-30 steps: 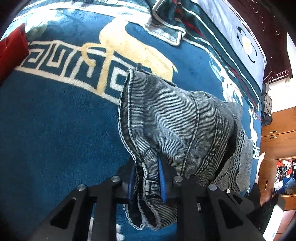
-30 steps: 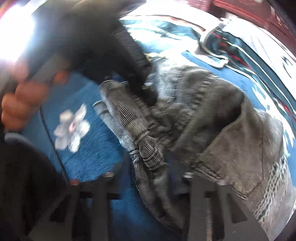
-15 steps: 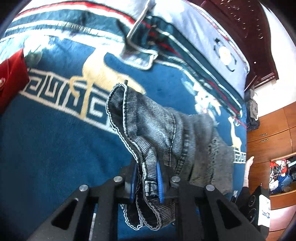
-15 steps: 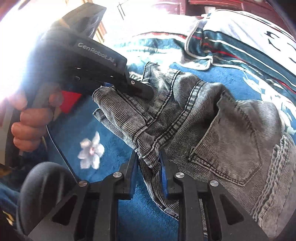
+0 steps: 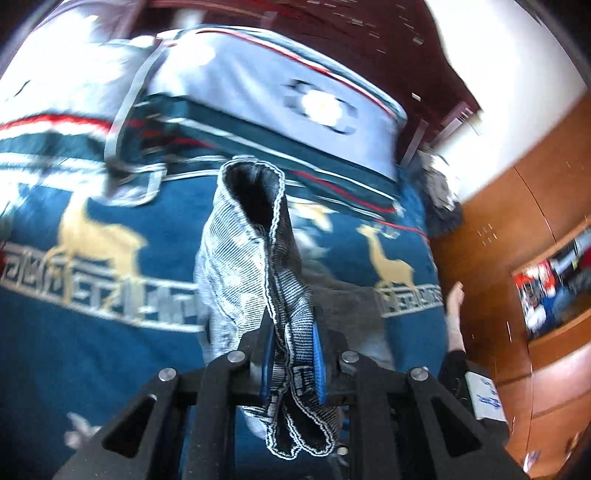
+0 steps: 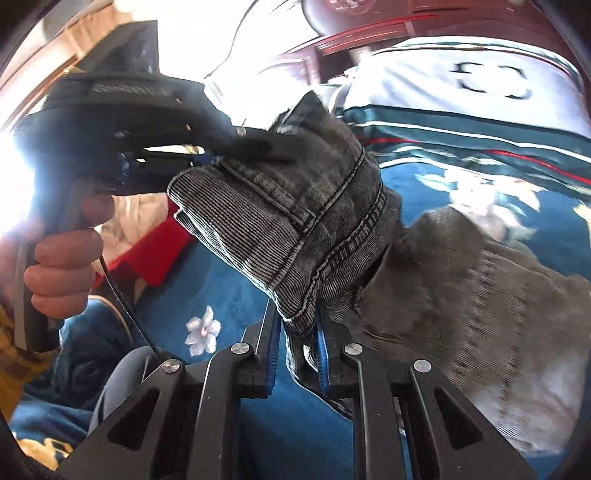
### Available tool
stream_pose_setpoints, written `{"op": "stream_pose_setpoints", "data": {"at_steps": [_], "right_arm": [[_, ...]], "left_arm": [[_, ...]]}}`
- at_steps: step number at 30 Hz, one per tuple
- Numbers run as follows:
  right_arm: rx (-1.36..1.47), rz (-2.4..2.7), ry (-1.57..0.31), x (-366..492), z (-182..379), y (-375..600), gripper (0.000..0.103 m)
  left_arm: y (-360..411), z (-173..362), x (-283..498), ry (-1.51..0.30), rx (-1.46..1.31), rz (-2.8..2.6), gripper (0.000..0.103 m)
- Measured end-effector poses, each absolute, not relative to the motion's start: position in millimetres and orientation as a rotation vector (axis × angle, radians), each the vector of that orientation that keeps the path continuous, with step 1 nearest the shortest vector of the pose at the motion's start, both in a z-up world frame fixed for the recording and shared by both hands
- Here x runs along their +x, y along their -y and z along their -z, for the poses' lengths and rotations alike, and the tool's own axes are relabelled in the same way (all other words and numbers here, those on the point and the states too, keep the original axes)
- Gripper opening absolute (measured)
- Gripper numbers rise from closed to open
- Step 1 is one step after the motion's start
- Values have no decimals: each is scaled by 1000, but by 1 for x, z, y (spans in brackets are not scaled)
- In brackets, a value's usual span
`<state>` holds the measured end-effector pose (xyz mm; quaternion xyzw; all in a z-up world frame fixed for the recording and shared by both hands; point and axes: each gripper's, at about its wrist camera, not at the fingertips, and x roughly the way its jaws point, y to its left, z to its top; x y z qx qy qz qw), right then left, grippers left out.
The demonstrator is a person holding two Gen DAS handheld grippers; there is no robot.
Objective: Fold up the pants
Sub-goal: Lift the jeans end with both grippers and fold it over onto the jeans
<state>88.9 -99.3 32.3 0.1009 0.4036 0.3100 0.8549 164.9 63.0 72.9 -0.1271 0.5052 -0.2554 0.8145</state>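
Note:
The grey denim pants (image 5: 255,266) hang lifted above the blue bed blanket (image 5: 92,350). My left gripper (image 5: 291,354) is shut on the waistband, which stands up in a fold ahead of it. My right gripper (image 6: 295,343) is shut on another part of the waistband of the pants (image 6: 295,221). The rest of the pants trails down to the right onto the blanket (image 6: 229,280). The left gripper (image 6: 258,146) also shows in the right wrist view, held by a hand, clamped on the top edge of the denim.
A folded white and teal quilt (image 5: 266,110) lies at the head of the bed before a dark wooden headboard (image 5: 332,33). A wooden wardrobe (image 5: 524,229) stands to the right. A red object (image 6: 155,254) lies on the bed's left side.
Both grippers have lifted the waistband higher off the blanket and tilted up, so the headboard and wardrobe come into view. The pants hang narrower and more upright.

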Motion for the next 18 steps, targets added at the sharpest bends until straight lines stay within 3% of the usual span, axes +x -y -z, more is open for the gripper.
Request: {"op": "stream_pose_setpoints", "data": {"at_steps": [9,18], "right_arm": [[369,-540,-856,73,-26,199,16],[693,-364,-1026,71,58,282,19]], "left_arm": [[82,-64,159,-1123,-120,715,18],[188,41,159,-1317,104,654,19]]}}
